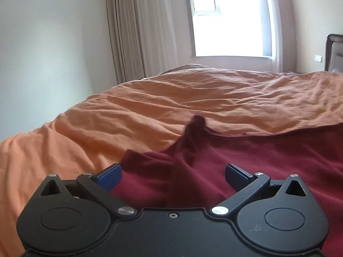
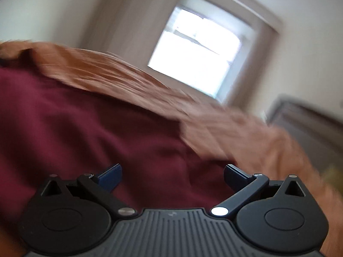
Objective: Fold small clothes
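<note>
A dark red garment lies spread on the orange bed cover, with a bunched ridge of its cloth standing up in the middle. My left gripper hovers low over the garment's left part, open, blue fingertips wide apart and nothing between them. In the blurred, tilted right wrist view the same red garment fills the lower left. My right gripper is open just above it, holding nothing.
The orange bed cover stretches to the far wall with a bright window and beige curtains. A dark headboard stands at the right. The bed's left edge drops off beside a white wall.
</note>
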